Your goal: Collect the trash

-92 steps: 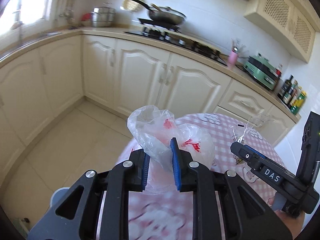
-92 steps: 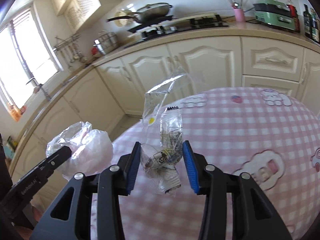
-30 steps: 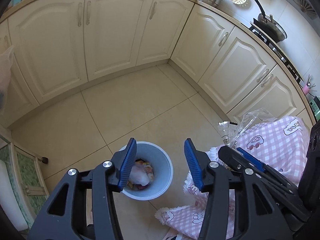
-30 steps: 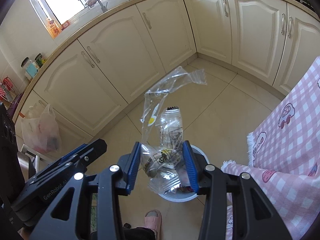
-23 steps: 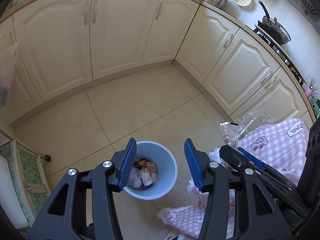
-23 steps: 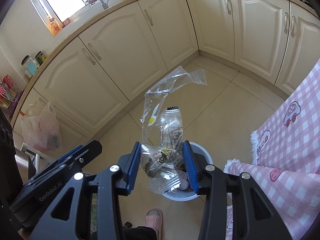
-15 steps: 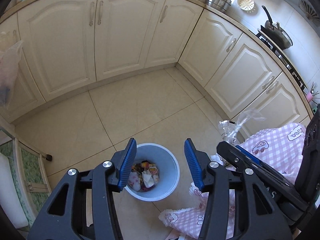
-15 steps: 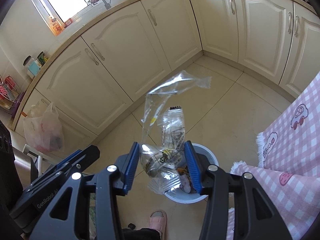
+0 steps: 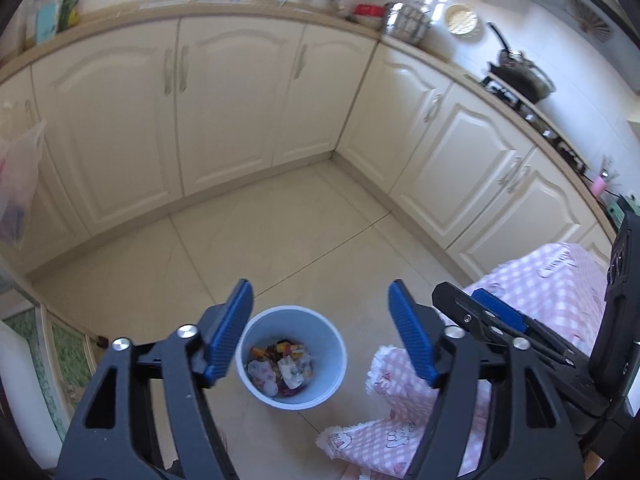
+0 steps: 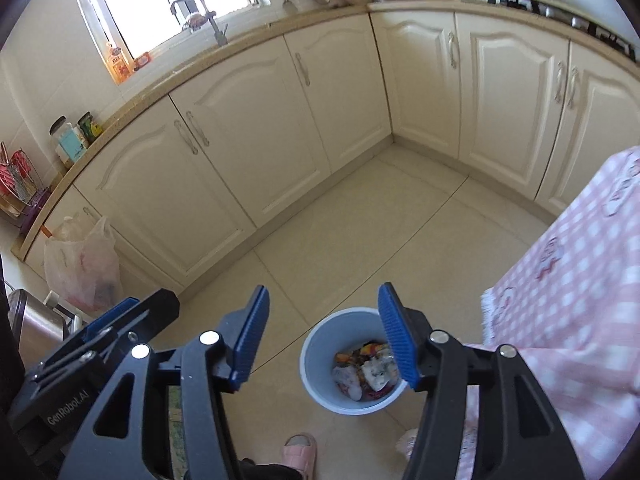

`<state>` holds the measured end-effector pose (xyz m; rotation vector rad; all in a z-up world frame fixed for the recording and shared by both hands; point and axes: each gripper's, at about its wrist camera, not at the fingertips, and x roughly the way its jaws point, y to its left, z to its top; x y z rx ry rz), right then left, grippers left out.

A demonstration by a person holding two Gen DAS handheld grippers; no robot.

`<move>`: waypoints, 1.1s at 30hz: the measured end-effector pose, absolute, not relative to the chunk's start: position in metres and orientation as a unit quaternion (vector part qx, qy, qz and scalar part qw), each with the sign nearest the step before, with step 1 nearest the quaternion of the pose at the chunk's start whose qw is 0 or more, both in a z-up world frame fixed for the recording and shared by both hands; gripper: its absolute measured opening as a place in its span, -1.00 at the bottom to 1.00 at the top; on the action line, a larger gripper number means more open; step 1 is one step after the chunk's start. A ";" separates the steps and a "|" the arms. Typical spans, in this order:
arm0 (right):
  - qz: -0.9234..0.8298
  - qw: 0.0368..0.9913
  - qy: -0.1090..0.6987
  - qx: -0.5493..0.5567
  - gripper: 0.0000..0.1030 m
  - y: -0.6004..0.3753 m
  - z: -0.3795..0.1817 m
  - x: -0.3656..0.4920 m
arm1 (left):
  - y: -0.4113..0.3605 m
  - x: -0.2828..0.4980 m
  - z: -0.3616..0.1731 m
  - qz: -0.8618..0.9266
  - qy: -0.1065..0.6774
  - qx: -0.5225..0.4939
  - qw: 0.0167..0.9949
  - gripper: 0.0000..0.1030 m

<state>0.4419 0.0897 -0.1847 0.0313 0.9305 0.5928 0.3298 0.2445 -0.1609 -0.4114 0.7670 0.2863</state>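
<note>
- Counting items: one pale blue bin on the tiled floor, two grippers, one pink checked tablecloth, one plastic bag hanging at the cabinets, one slippered foot.
- Trash: a mixed heap of wrappers and crumpled white pieces lies inside the bin; number of pieces cannot be told.
- Left gripper: jaws have just been opening and now stand wide apart, released, nothing between the blue pads, touching nothing. Bin sits below and ahead, framed between its fingers.
- Right gripper: jaws have just been opening, now spread, released, empty. Bin sits below, partly behind its right finger.
- Tablecloth edge hangs just to the right of the bin, below the right gripper in the left wrist view.
</note>
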 end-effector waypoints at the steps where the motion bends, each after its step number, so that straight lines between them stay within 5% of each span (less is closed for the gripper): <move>1: 0.278 0.857 0.434 0.013 0.10 0.084 -0.178 0.437 | 0.238 0.326 -0.154 0.135 0.365 -0.193 0.901 0.38; 17: 0.219 0.931 0.292 0.019 0.25 -0.036 -0.060 0.321 | 0.144 0.229 -0.042 0.097 0.239 -0.083 0.963 0.83; 33: 0.167 0.970 0.170 0.042 0.38 -0.141 -0.001 0.192 | 0.069 0.127 0.005 0.057 0.134 -0.038 0.989 0.85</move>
